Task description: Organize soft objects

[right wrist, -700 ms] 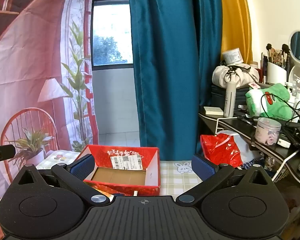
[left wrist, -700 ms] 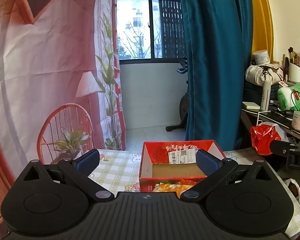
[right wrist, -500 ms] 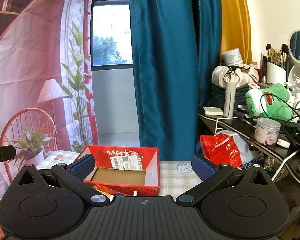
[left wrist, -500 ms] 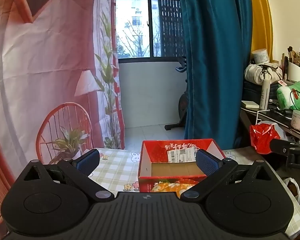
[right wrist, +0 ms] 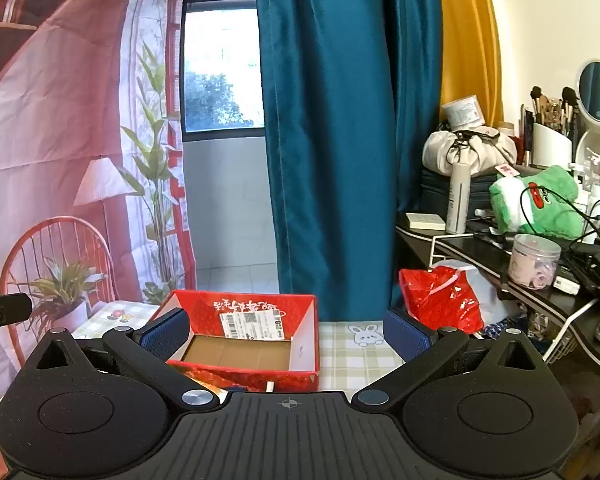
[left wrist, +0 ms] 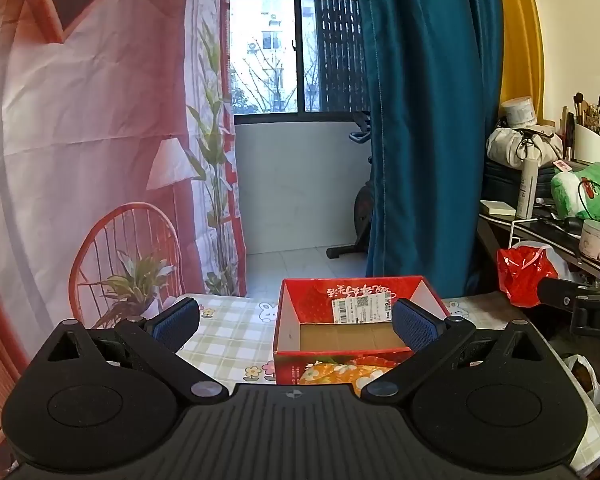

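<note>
Both tools, left (left wrist: 296,326) and right (right wrist: 286,330), hover spread wide and empty above the open red box (left wrist: 350,336) on the checked counter (left wrist: 228,340).

one red box (left wrist: 352,336), one red bag (right wrist: 440,304)

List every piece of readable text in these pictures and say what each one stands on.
"D": white letter on the black mount at the right edge, cut off after it.
Red box, inner wall: gold characters upside down, unreadable.
White shipping label: barcode and print too small.
Round tub: label blurred.
</note>
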